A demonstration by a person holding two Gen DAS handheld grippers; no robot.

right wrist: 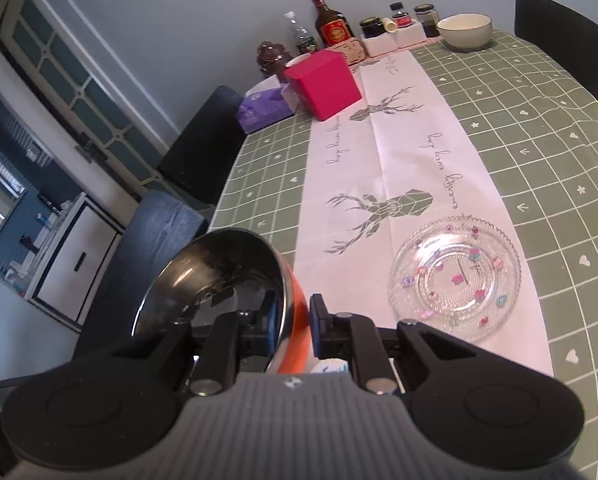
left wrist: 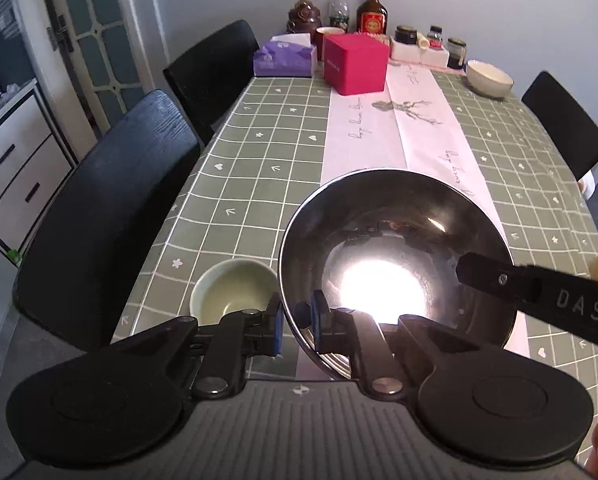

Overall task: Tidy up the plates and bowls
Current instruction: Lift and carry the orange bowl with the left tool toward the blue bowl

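Above the table (left wrist: 259,168), steel bowl (left wrist: 395,248) pinched by left gripper (left wrist: 297,320) and seemingly right gripper (right wrist: 295,320).

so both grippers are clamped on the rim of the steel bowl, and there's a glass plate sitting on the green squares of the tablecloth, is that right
Not quite. The glass plate sits on the white runner, not on the green squares, as the right wrist view shows. Both the left gripper and right gripper do clamp the steel bowl by its rim.

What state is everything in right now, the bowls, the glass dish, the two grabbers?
steel bowl: empty, lifted off the table, gripped on two sides of its rim
left gripper: shut on the bowl's rim
right gripper: shut on the bowl's opposite rim
small green bowl: upright, empty
glass plate: flat on the runner, empty
white bowl: upright, at the far end
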